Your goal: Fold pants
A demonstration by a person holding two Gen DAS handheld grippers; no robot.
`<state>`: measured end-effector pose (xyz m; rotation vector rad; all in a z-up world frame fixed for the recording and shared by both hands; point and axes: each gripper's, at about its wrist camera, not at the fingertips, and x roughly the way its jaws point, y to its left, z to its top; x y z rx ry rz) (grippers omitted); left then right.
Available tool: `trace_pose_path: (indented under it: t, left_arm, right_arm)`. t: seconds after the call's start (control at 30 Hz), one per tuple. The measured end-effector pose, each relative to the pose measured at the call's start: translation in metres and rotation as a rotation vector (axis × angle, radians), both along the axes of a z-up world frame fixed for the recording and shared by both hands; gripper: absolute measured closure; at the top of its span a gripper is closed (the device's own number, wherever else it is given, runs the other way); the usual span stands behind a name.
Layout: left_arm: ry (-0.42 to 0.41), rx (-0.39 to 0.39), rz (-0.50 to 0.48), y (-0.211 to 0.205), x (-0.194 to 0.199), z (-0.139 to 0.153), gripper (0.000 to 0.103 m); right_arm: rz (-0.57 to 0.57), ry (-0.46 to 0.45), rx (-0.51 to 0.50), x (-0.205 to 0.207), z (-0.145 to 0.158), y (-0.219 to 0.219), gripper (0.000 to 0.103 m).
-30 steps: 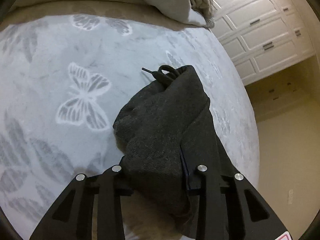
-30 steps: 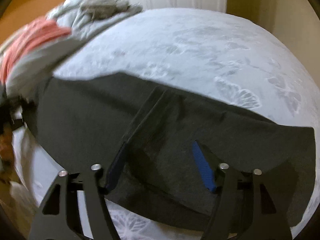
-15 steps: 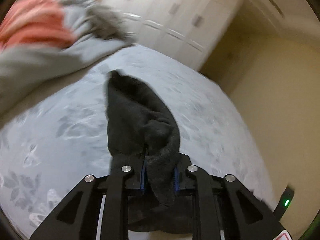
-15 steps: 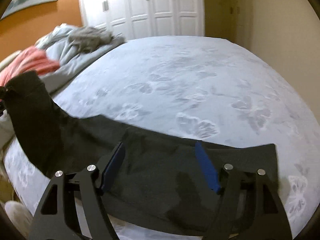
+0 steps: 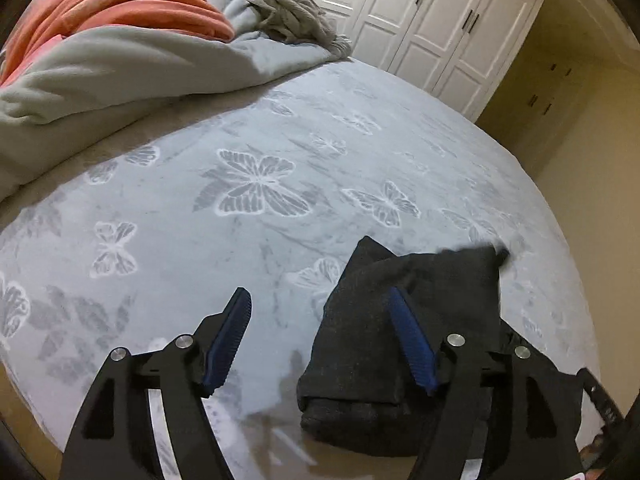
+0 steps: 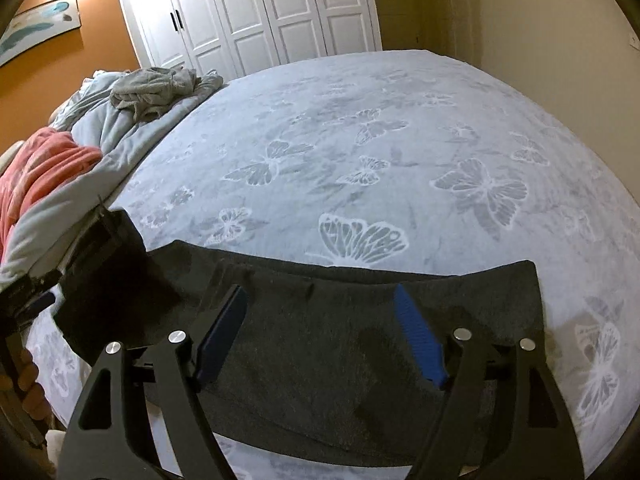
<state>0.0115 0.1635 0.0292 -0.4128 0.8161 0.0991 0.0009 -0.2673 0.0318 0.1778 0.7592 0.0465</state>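
Observation:
The dark grey pants [image 6: 320, 360] lie flat on the pale butterfly-print bedspread [image 6: 400, 140] near the front edge of the bed. Their left end is folded over onto itself, seen as a doubled stack in the left wrist view [image 5: 400, 340]. My left gripper [image 5: 320, 320] is open and empty, just above the bed, with its right finger over the folded end. My right gripper [image 6: 320, 320] is open and empty above the middle of the pants. The left gripper also shows at the left edge of the right wrist view [image 6: 36, 300].
A heap of grey and blue bedding [image 5: 120, 60] with an orange blanket [image 5: 120, 0] and a crumpled grey garment [image 5: 292, 16] lies along the left side of the bed. White wardrobe doors [image 6: 260, 12] stand behind the bed. A cream wall [image 6: 540, 20] runs on the right.
My left gripper held the pants end, carried it over and let it go; its jaws have opened. The end now lies folded on the pants. The right gripper stayed open above the pants.

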Motion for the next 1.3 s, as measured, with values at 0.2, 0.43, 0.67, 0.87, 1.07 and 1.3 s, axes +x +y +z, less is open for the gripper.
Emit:
trace_pose_path:
  t: [0.2,0.43,0.67,0.87,1.07,1.3]
  left_arm:
    - [0.044,-0.097,-0.168,-0.038,-0.004,-0.008,0.026]
    - [-0.032,0.397,-0.365,-0.147,-0.032,-0.010,0.012]
    - [0.085,0.357,-0.305,-0.136,-0.016,-0.041,0.073]
    - [-0.113,0.151,-0.364,-0.151,-0.031,0.086,0.078]
    - [-0.095,0.171,-0.563,-0.256,-0.031,0.085,0.015]
    - [0.020,0.120,-0.602,-0.224,-0.055,0.015,0.015]
  right_arm:
    - [-0.077,0.001,0.036,0.000,0.000,-0.025,0.026]
    - [-0.091,0.005,0.053,0.001,0.001,-0.038,0.025]
    - [-0.115,-0.005,0.037,-0.002,0.005,-0.041,0.023]
    - [-0.265,-0.070,0.046,-0.019,0.021,-0.088,0.019]
    - [-0.276,-0.051,0.078,-0.028,0.018,-0.120,0.019]
    - [0.008,0.036,0.100,-0.028,0.001,-0.087,0.018]
